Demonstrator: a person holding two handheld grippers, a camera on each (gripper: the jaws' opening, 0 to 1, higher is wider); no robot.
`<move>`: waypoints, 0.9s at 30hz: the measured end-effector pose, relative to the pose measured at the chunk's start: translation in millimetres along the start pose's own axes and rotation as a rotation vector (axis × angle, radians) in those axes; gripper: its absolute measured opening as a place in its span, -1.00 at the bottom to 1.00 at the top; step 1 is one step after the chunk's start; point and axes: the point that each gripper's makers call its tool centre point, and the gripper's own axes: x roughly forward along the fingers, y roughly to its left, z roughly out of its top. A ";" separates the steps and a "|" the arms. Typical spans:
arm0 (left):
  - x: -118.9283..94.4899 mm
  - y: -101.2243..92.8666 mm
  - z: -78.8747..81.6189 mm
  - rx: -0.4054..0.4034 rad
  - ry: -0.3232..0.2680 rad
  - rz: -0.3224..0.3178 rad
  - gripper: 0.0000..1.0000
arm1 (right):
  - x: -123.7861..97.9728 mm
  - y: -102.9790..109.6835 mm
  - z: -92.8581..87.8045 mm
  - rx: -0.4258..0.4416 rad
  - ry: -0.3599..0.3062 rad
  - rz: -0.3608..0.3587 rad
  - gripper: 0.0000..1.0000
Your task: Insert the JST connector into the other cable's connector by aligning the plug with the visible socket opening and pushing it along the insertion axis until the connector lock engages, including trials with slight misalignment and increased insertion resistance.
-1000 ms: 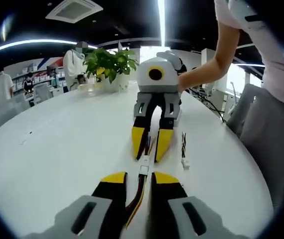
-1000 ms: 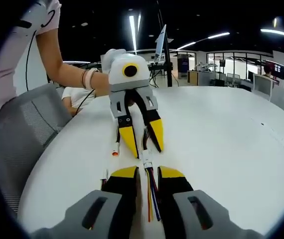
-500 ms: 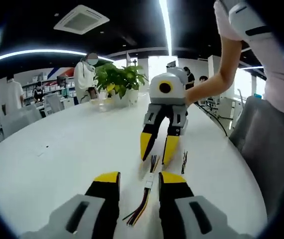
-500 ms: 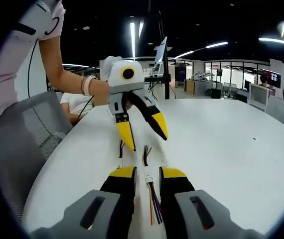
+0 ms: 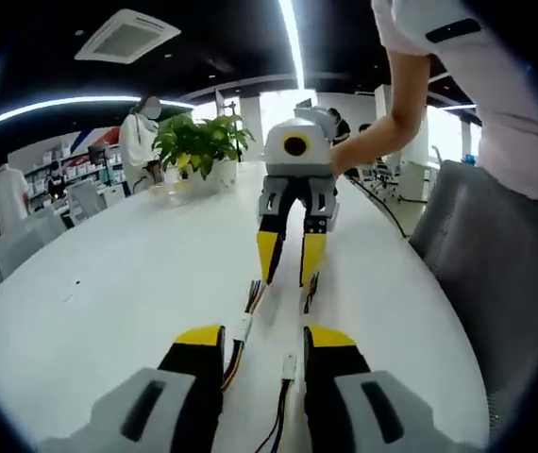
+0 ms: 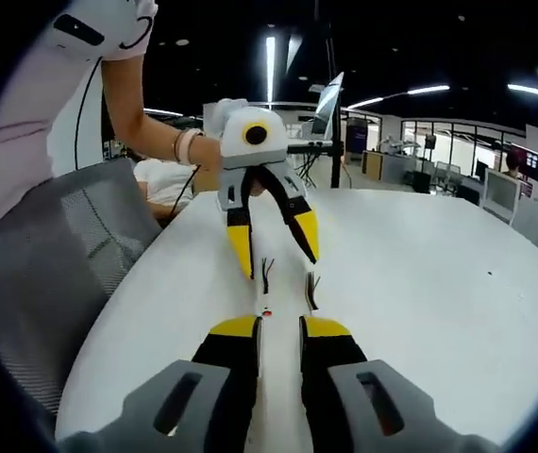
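White plugs (image 5: 243, 327) on thin limp wires lie loose on the desk (image 5: 109, 283) between my open, empty hand-held grippers (image 5: 261, 342) (image 6: 277, 326); light and slippery, I'd pinch the housing.

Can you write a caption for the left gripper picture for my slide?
Open yellow-tipped left gripper hovers over two multicoloured wire cables on a white table.

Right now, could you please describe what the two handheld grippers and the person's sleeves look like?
Each gripper has two black jaws with yellow tips on grey brackets. The left gripper carries a white rounded housing with a yellow-ringed lens, and so does the right gripper. The person wears a pale pink short-sleeved top with a dark mark on the sleeve, and a light band on the left wrist.
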 end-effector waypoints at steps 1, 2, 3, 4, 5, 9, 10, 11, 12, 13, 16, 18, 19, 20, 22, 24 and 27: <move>-0.5 -1.8 -0.5 -0.002 0.002 -0.001 -0.45 | 2.5 5.1 -5.3 0.015 0.008 0.023 -0.73; -0.8 -4.0 -2.0 -0.004 0.002 0.000 -0.47 | 4.3 5.4 -11.5 0.008 0.019 0.027 -0.74; -0.9 -5.2 -2.7 -0.008 0.004 0.001 -0.48 | 6.1 6.7 -19.0 -0.006 0.045 0.031 -0.73; -0.7 -6.7 -4.2 -0.010 0.009 0.000 -0.49 | 7.3 8.6 -21.3 -0.007 0.050 0.038 -0.73; -0.3 -7.9 -5.9 -0.012 0.016 0.000 -0.49 | 8.8 9.9 -23.2 -0.003 0.051 0.043 -0.73; 0.9 -12.7 -13.9 -0.025 0.032 -0.005 -0.54 | 10.6 9.9 -34.6 -0.041 0.100 0.049 -0.73; 1.3 -13.9 -16.0 -0.027 0.036 -0.007 -0.54 | 11.5 8.7 -39.1 -0.053 0.118 0.045 -0.72; 1.9 -15.3 -19.8 -0.026 0.048 -0.009 -0.54 | 12.4 9.1 -39.8 -0.054 0.117 0.048 -0.73; 2.2 -16.3 -22.6 -0.026 0.056 -0.010 -0.54 | 12.8 8.8 -40.1 -0.052 0.114 0.050 -0.75; 2.6 -17.2 -25.3 -0.028 0.060 -0.011 -0.54 | 12.9 8.7 -40.2 -0.052 0.114 0.050 -0.75; 2.7 -18.7 -28.1 -0.038 0.059 -0.011 -0.56 | 13.3 7.7 -39.3 -0.057 0.109 0.051 -0.76; 3.1 -18.7 -29.0 -0.046 0.059 -0.008 -0.56 | 13.4 7.2 -39.6 -0.055 0.109 0.053 -0.77; 3.4 -18.5 -29.3 -0.049 0.059 -0.007 -0.57 | 13.5 7.4 -39.5 -0.054 0.107 0.055 -0.77; 3.7 -18.9 -30.0 -0.052 0.059 -0.007 -0.58 | 13.6 7.3 -39.5 -0.056 0.107 0.056 -0.78; 5.2 -18.3 -31.2 -0.057 0.059 -0.005 -0.60 | 13.8 7.5 -40.2 -0.062 0.109 0.058 -0.79; 6.0 -18.8 -32.3 -0.061 0.061 -0.005 -0.62 | 14.0 8.0 -41.1 -0.074 0.112 0.063 -0.83; 8.2 -18.2 -35.4 -0.067 0.064 -0.007 -0.64 | 13.4 6.8 -41.5 -0.070 0.110 0.059 -0.85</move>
